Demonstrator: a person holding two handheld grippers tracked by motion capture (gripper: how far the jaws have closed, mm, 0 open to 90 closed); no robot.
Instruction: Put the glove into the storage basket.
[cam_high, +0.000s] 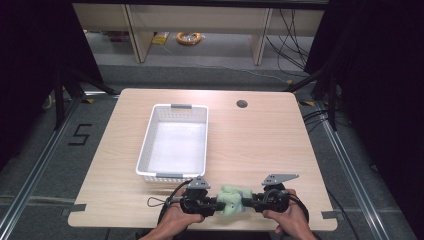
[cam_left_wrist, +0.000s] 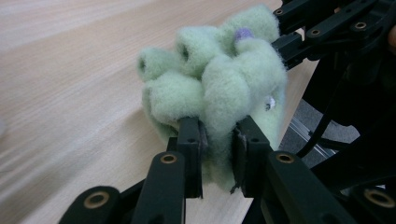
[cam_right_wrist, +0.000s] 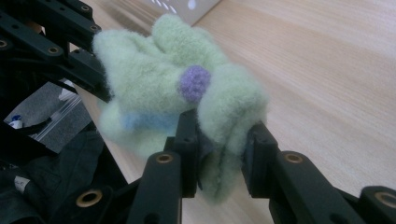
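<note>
High view count: one fuzzy green cloth (cam_high: 231, 199), one white basket (cam_high: 175, 142), two grippers.
Left gripper (cam_high: 214, 204): jaws clamped on cloth.
Right gripper (cam_high: 248, 201): jaws clamped on cloth's opposite side.

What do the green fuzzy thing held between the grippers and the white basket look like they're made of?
Green fuzzy thing: soft fleece or felted knit, going by its matte, fluffy nap and rolled folds, with a small purple knitted-looking bobble. White basket: probably moulded plastic, smooth, its walls perforated with rows of small holes.
</note>
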